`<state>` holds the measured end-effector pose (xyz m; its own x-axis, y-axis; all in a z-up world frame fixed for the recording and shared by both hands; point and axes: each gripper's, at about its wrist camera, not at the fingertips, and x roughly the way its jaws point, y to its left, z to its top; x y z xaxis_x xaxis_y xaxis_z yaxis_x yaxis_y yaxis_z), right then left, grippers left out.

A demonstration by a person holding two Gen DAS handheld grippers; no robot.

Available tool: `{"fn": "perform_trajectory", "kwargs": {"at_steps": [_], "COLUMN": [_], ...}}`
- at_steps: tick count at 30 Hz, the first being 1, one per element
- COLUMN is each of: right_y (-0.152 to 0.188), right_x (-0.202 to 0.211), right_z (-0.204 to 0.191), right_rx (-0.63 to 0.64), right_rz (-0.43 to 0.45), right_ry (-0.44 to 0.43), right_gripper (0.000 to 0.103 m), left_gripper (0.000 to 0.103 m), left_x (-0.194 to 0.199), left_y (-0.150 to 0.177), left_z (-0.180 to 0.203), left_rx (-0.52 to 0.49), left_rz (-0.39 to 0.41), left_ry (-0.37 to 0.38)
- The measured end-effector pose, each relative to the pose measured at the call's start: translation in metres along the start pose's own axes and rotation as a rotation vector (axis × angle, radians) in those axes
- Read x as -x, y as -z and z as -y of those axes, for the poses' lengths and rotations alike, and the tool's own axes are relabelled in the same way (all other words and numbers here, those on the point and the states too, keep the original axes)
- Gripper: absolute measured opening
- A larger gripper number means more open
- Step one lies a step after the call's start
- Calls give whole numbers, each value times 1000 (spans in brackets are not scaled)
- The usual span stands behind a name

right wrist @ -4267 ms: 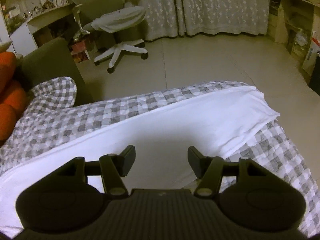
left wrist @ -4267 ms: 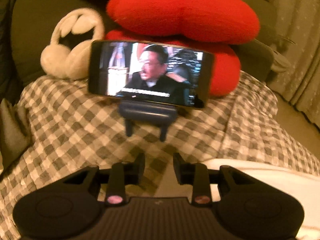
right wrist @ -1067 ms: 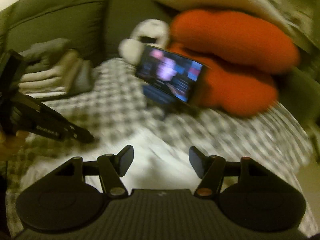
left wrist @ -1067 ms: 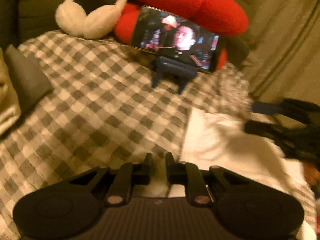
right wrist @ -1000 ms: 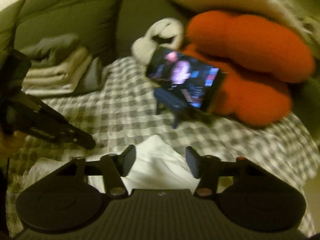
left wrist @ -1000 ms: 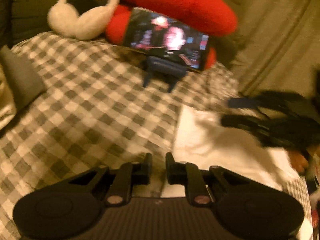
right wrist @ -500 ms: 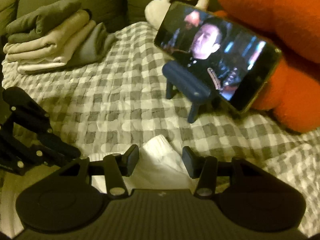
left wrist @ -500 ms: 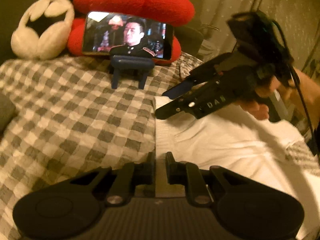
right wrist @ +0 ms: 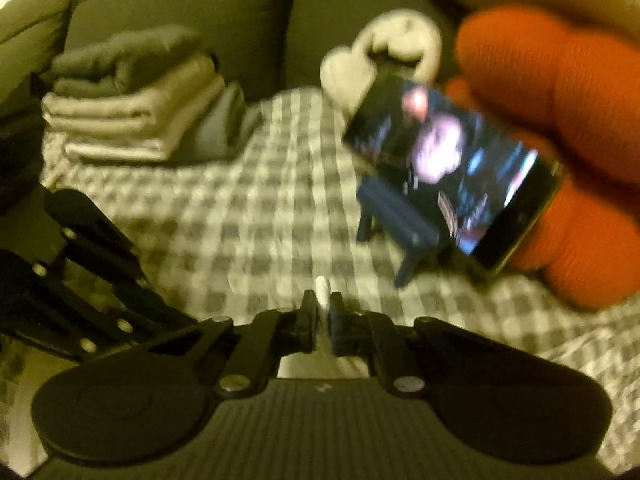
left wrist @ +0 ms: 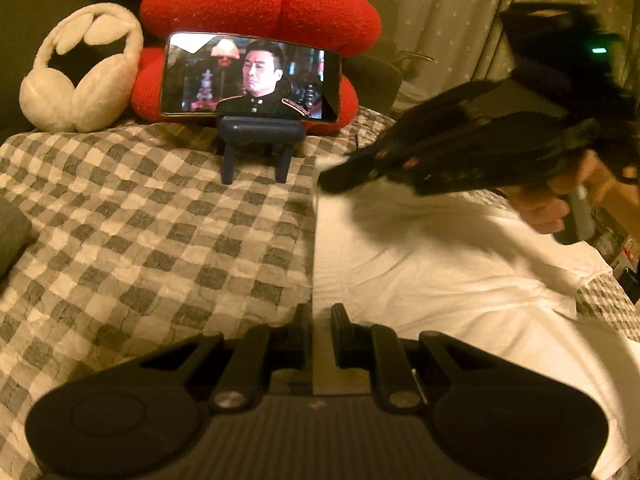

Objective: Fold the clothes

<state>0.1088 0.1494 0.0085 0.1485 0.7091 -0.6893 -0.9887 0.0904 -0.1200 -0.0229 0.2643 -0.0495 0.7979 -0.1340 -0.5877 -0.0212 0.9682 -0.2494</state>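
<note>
A white garment (left wrist: 420, 276) lies spread on the grey-and-white checked cover (left wrist: 160, 232). In the left wrist view my left gripper (left wrist: 321, 318) is shut on the garment's near left edge, low on the cover. My right gripper (left wrist: 332, 178), blurred and held by a hand (left wrist: 540, 210), pinches the garment's far left corner and holds it slightly raised. From the right wrist view, that gripper (right wrist: 322, 308) is shut with a sliver of white cloth (right wrist: 322, 294) showing between its fingers. The left gripper (right wrist: 100, 280) appears at the left edge.
A phone (left wrist: 250, 76) on a blue stand (left wrist: 256, 148) plays video at the back, in front of a red cushion (left wrist: 260, 4). White earmuffs (left wrist: 80, 76) sit to its left. A stack of folded clothes (right wrist: 132, 120) rests against the sofa back (right wrist: 180, 4).
My right gripper came in over the far corner of the white garment and went from open to shut on it. The left gripper stayed shut on the near edge.
</note>
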Motion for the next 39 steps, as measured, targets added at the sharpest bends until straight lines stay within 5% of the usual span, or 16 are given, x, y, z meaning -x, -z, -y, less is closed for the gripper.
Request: {"fn": "perform_trajectory", "kwargs": {"at_steps": [7,11,22,29,39], "right_y": [-3,-4,-4,-2,5], "right_x": [30,45,56,53,59], "right_z": [-41,-62,-77,-94,-117], "right_rx": [93,118,111,126,135], "right_rz": [60,88,122,122,110], "right_ry": [107,150,294,256,212], "right_gripper": [7,7,7,7,7], "left_gripper": [14,14,14,15,15], "left_x": [1,7,20,9,13], "left_y": [-1,-5,-3,0,-4], "left_z": [4,-10,1,0,-23], "left_rx": [-20,64,-25,-41,91], "left_rz": [1,-20,-16,-35,-33], "left_ry": [-26,35,31,-2,72]}}
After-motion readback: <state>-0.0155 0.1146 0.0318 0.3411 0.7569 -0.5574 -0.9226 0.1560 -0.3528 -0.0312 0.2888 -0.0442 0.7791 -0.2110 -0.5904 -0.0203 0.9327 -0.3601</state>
